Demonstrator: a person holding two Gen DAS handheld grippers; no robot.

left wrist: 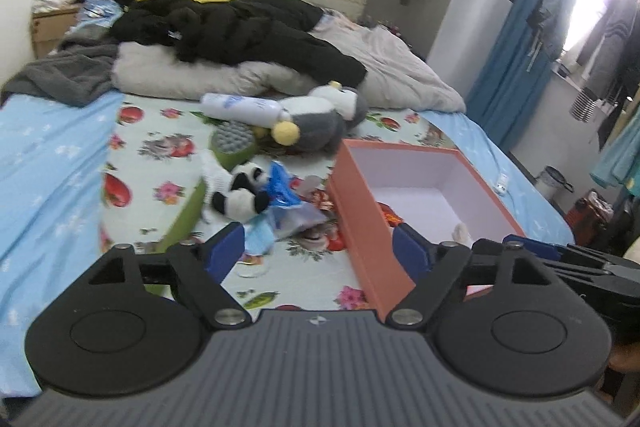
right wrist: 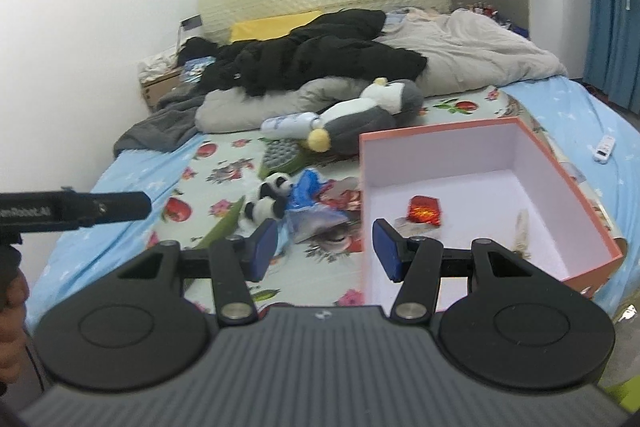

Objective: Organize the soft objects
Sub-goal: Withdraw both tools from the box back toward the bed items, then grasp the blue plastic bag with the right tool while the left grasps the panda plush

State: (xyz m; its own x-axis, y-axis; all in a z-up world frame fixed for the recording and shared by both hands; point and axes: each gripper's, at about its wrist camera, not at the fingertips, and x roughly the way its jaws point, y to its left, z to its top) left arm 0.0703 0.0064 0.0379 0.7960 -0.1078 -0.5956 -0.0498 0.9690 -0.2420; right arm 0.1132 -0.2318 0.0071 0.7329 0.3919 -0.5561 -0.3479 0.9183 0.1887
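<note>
A small panda plush (left wrist: 240,193) (right wrist: 270,201) lies on the floral sheet beside blue plastic wrappers (left wrist: 282,187) (right wrist: 306,187). A grey and white penguin plush (left wrist: 320,121) (right wrist: 360,115) lies farther back, next to a white bottle (left wrist: 240,106) (right wrist: 288,125) and a green and grey massage brush (left wrist: 234,145) (right wrist: 280,151). An open orange box (left wrist: 360,215) (right wrist: 452,139) stands on the right; a red packet (right wrist: 424,209) lies in it. My left gripper (left wrist: 318,251) is open and empty above the sheet. My right gripper (right wrist: 326,247) is open and empty at the box's near left wall.
A black jacket (left wrist: 248,27) and beige duvet (left wrist: 404,67) cover the bed's far half. A grey blanket (left wrist: 64,71) lies at the left. A white remote (right wrist: 604,149) lies on the blue sheet at the right. A green strip (left wrist: 184,215) lies near the panda.
</note>
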